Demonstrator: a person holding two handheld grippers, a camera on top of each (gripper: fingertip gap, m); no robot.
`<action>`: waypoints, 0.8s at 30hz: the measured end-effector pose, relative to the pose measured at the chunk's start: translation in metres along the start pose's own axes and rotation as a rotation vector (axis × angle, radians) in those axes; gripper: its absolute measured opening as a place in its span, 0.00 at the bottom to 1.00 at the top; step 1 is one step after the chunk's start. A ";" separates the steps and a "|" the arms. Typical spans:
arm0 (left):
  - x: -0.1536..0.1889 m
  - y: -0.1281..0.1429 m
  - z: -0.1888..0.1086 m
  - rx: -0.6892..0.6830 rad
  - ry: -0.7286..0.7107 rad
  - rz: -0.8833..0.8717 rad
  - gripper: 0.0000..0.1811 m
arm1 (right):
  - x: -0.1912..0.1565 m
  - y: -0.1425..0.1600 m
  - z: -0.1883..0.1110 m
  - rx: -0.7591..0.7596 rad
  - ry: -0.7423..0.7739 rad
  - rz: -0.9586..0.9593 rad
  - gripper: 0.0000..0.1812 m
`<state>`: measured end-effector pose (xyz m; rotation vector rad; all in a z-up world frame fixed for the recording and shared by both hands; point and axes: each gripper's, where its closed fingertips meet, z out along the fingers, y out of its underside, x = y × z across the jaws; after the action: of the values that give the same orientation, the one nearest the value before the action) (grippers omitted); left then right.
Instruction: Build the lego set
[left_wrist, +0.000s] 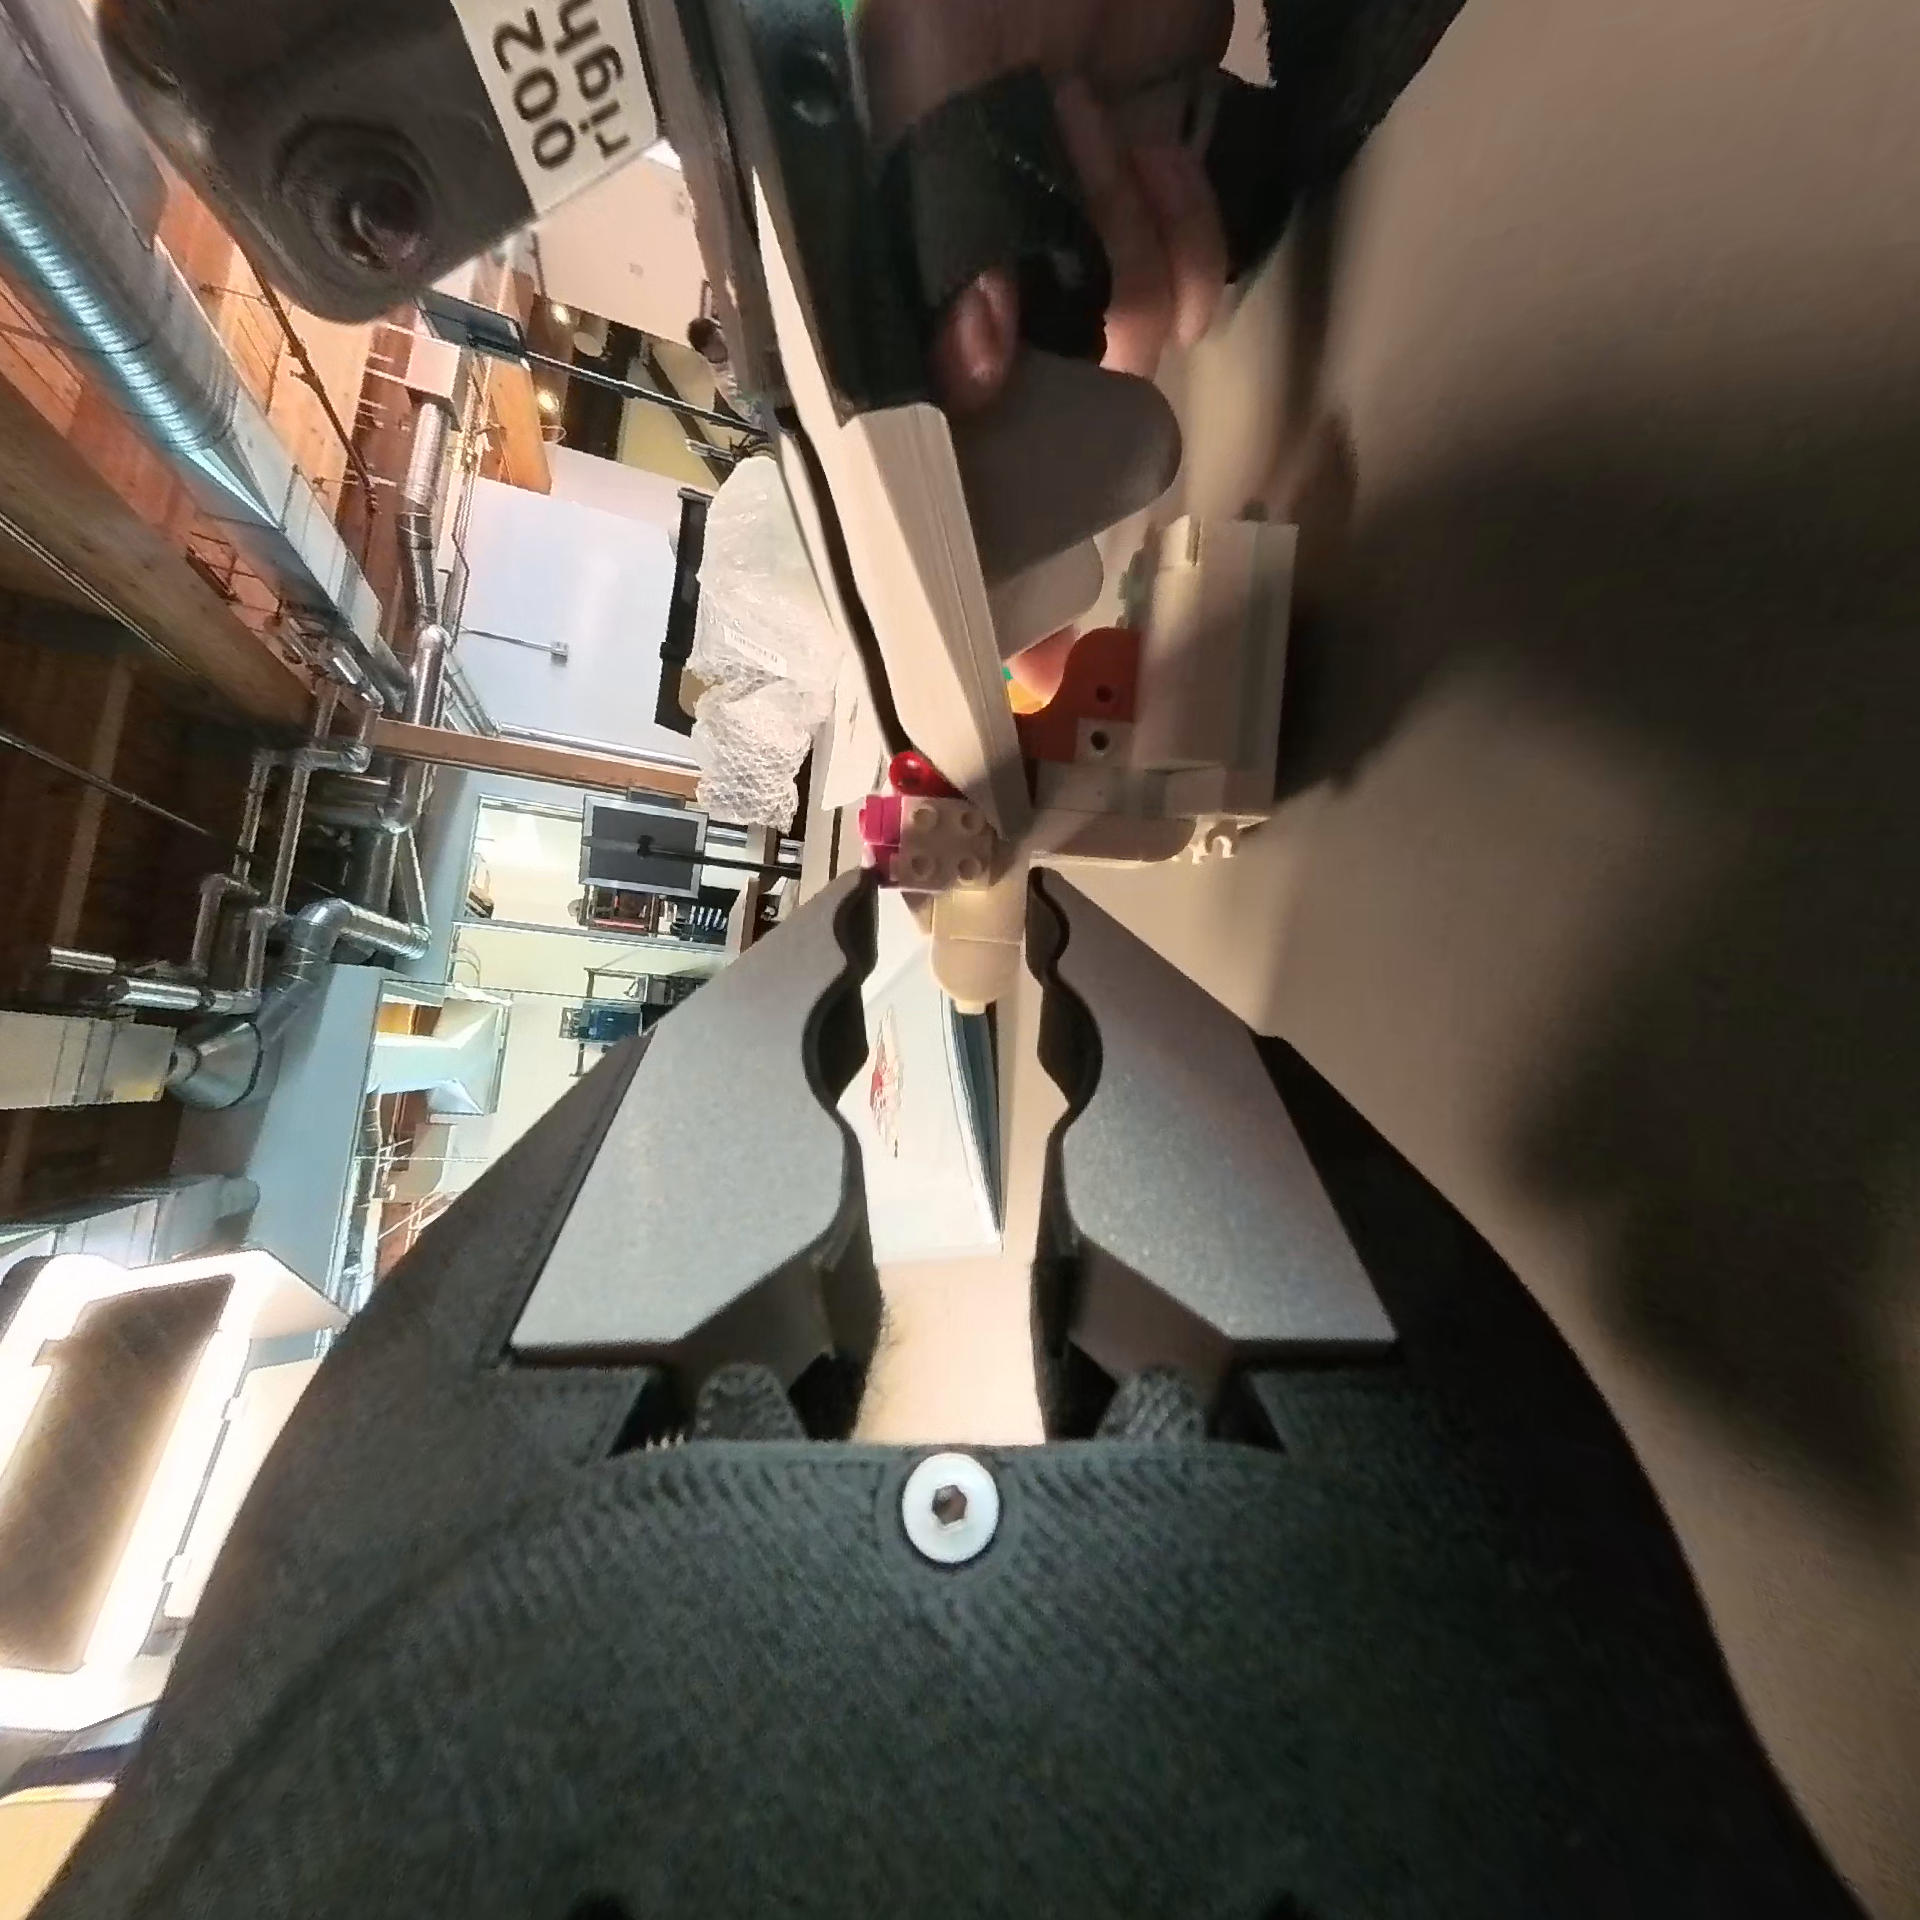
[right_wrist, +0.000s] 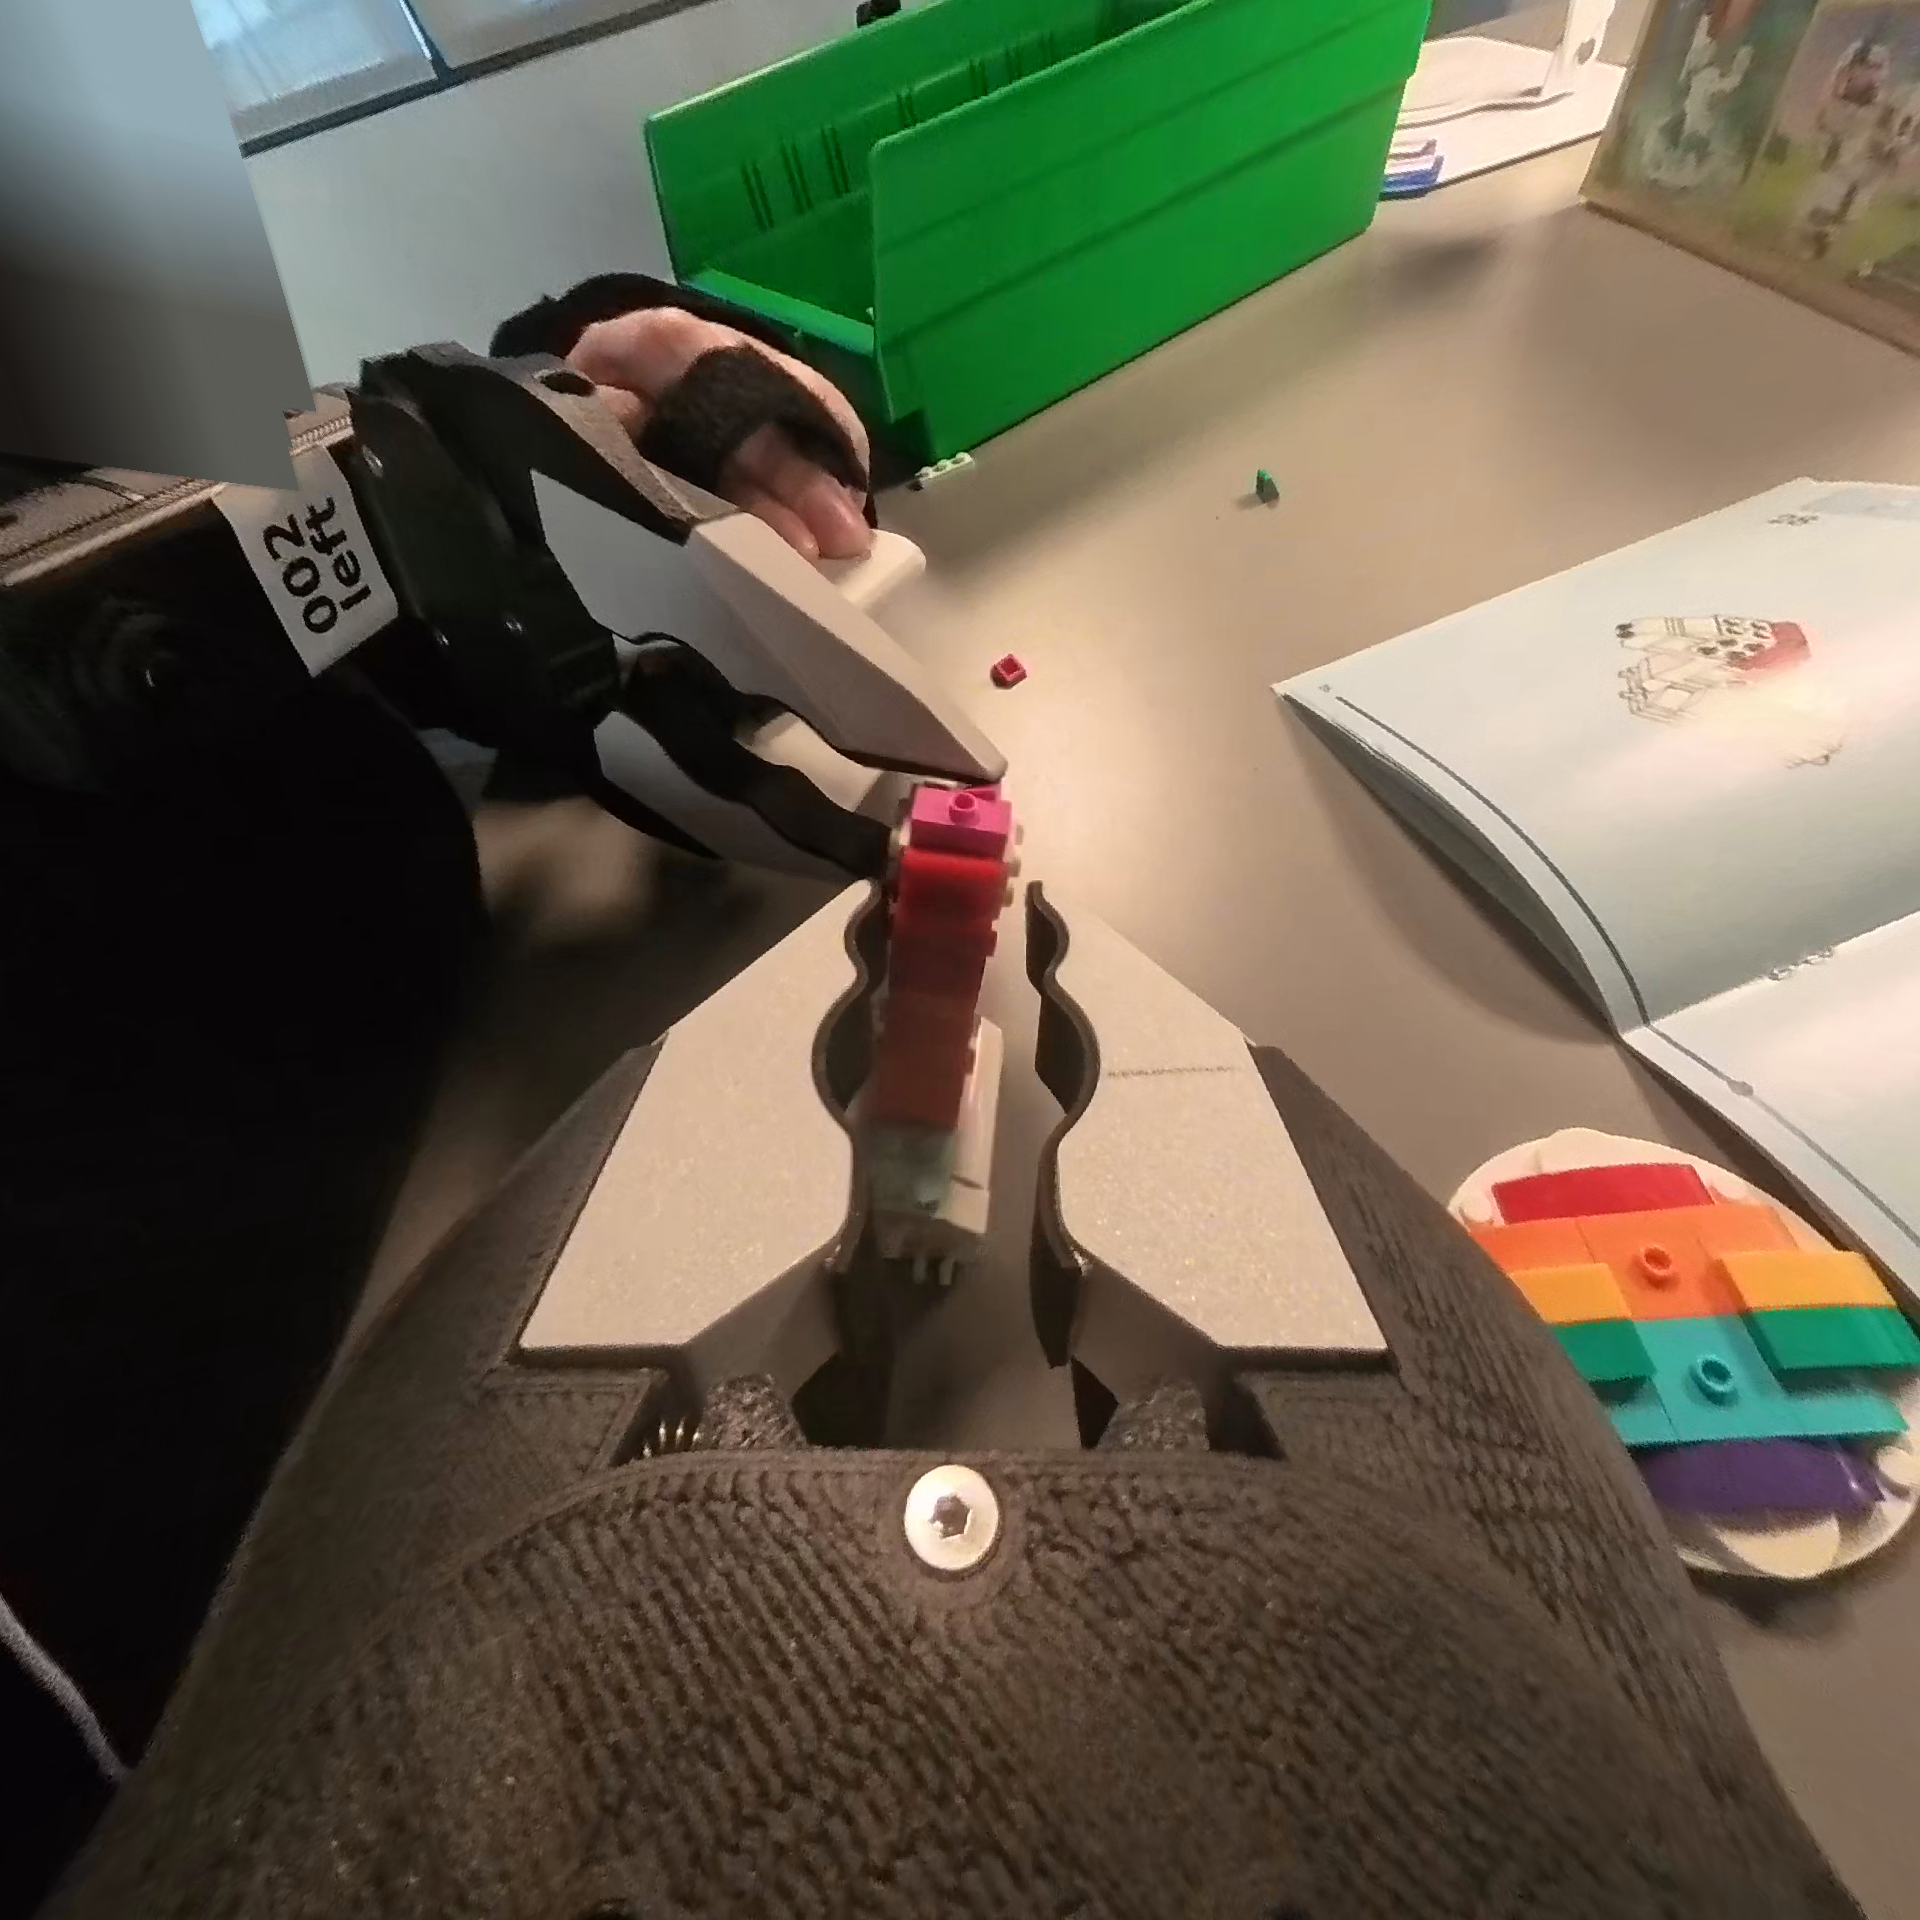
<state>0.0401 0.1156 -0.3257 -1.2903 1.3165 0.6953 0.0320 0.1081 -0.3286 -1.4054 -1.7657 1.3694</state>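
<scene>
The lego model (right_wrist: 935, 997) is a narrow stack of red bricks with a white side and a magenta brick (right_wrist: 961, 826) on its far end. My right gripper (right_wrist: 945, 904) is shut on it, with the stack deep between the jaws. My left gripper (right_wrist: 930, 810) reaches in from the left, its two tips either side of the magenta end. In the left wrist view my left gripper (left_wrist: 951, 883) is partly open. The model's cream part (left_wrist: 977, 935) lies between its tips and the magenta brick (left_wrist: 883, 831) sits at the left tip. One right gripper finger (left_wrist: 935, 623) crosses over the model's white and orange body (left_wrist: 1195, 675).
On the grey table (right_wrist: 1143, 623) stand a green bin (right_wrist: 1039, 208) at the back and an open instruction booklet (right_wrist: 1558, 779) on the right. A rainbow build on a white round base (right_wrist: 1683, 1340) lies near right. A small red piece (right_wrist: 1006, 671) and a green piece (right_wrist: 1264, 480) lie loose.
</scene>
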 end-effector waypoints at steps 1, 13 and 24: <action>0.000 0.000 0.000 0.002 0.000 0.001 0.15 | -0.003 -0.002 0.001 0.013 -0.014 0.001 0.17; -0.002 -0.002 -0.001 0.006 -0.014 0.004 0.15 | -0.003 -0.006 0.003 0.011 0.057 -0.088 0.12; -0.007 -0.003 -0.003 -0.011 -0.041 0.061 0.15 | -0.004 -0.011 0.002 -0.002 0.101 -0.109 0.12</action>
<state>0.0404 0.1142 -0.3173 -1.2431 1.3246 0.7689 0.0269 0.1042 -0.3184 -1.3350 -1.7516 1.2193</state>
